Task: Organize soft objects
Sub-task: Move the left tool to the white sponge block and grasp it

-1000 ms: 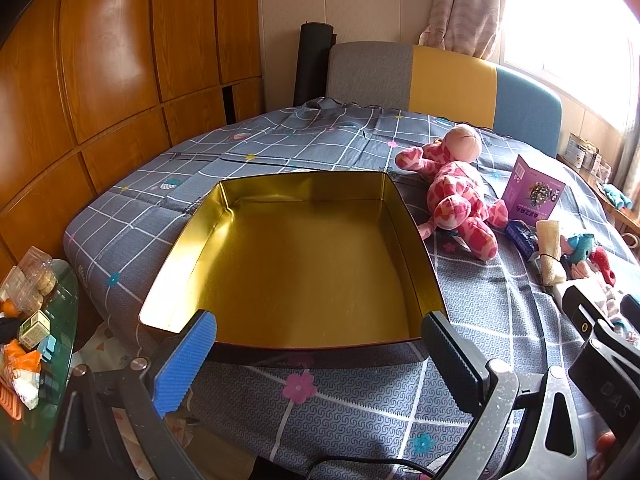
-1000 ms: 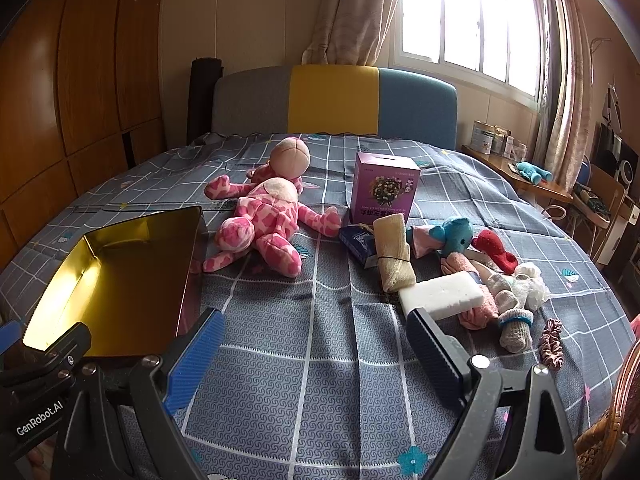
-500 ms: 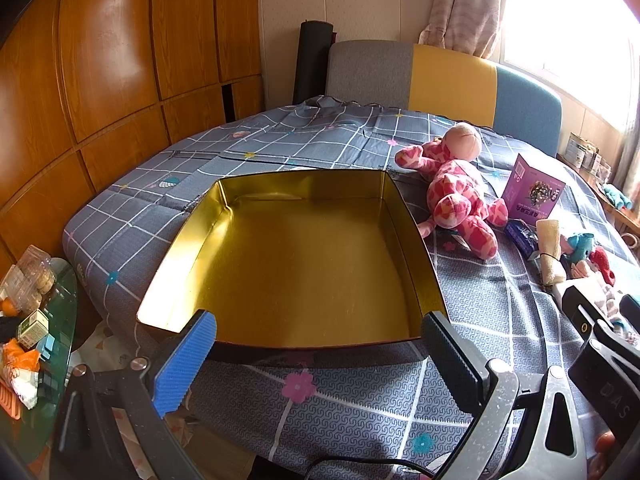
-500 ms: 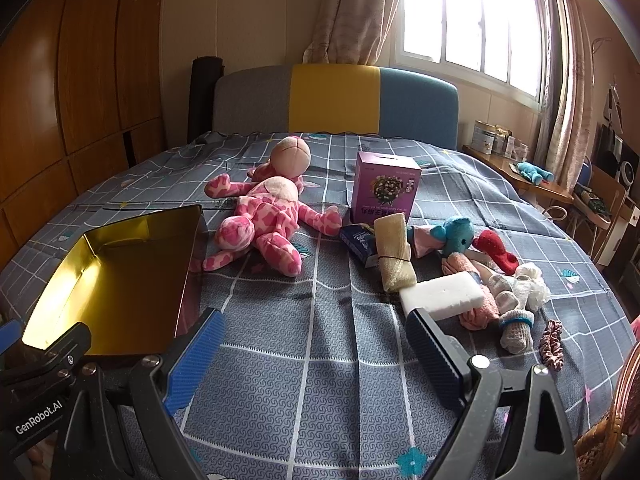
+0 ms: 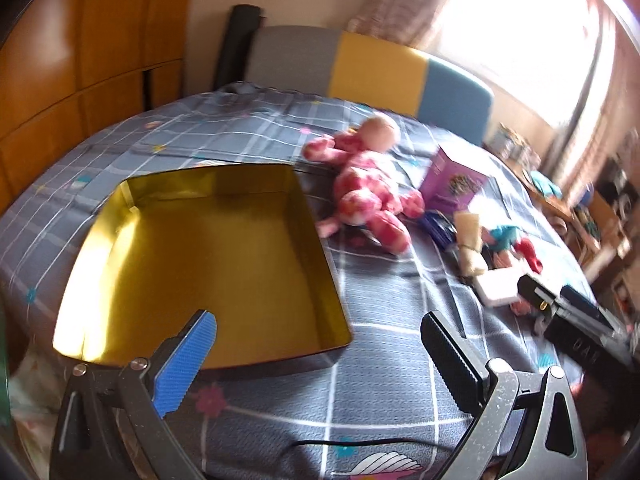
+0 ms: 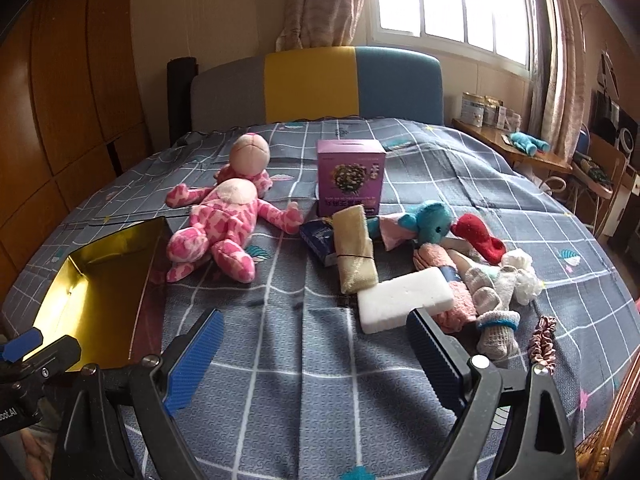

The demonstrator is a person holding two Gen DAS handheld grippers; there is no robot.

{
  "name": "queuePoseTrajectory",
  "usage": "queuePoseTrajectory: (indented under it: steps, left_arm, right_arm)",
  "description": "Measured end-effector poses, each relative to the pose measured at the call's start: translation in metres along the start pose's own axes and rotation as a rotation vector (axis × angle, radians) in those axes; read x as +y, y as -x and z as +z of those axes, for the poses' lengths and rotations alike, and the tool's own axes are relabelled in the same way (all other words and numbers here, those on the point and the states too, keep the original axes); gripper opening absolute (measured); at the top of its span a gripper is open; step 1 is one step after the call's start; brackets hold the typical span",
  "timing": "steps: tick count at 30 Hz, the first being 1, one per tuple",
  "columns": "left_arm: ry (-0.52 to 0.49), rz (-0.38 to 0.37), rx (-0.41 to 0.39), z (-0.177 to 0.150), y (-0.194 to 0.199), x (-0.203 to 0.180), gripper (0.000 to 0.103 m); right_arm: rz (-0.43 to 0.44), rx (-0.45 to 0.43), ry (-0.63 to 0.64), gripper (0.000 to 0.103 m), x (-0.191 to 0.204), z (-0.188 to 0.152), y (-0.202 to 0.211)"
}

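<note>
The left gripper (image 5: 320,354) and right gripper (image 6: 316,344) are held wide apart, empty; the shallow gold-lined tin (image 5: 208,256) lies empty beside the pink spotted plush doll (image 6: 224,226). The doll is best pinched across its torso, jaws lowered straight; the white foam block (image 6: 404,294) is left for later.

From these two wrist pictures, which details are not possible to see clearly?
- Left wrist view: motion blur smears everything; the print on the purple box is unreadable.
- Left wrist view: the right gripper covers part of the small soft pile, beside the white foam block.
- Right wrist view: the near corner of the gold tin is hidden by the left gripper.
- Right wrist view: box text is too small.
</note>
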State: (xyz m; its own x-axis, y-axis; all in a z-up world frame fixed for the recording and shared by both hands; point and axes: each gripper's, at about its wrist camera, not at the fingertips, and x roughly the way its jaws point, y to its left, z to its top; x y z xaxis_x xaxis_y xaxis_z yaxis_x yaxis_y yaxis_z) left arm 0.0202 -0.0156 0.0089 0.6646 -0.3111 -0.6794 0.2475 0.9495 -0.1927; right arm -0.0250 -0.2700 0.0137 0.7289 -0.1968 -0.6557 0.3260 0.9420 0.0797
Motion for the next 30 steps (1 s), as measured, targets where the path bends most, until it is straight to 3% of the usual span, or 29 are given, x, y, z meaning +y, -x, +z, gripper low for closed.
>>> queuePoseTrajectory:
  steps: [8, 18, 30]
  left_arm:
    - [-0.211, -0.117, 0.072, 0.019, -0.027, -0.055, 0.103]
    - [-0.329, -0.269, 0.148, 0.029, -0.07, -0.118, 0.103]
    - [-0.487, -0.286, 0.19, 0.032, -0.106, -0.18, 0.103]
  right_arm:
    - [-0.088, 0.039, -0.139, 0.094, -0.087, 0.012, -0.004]
    - [-0.112, 0.075, -0.27, 0.094, -0.161, 0.016, -0.004]
    - [-0.078, 0.026, -0.336, 0.094, -0.204, 0.016, -0.009]
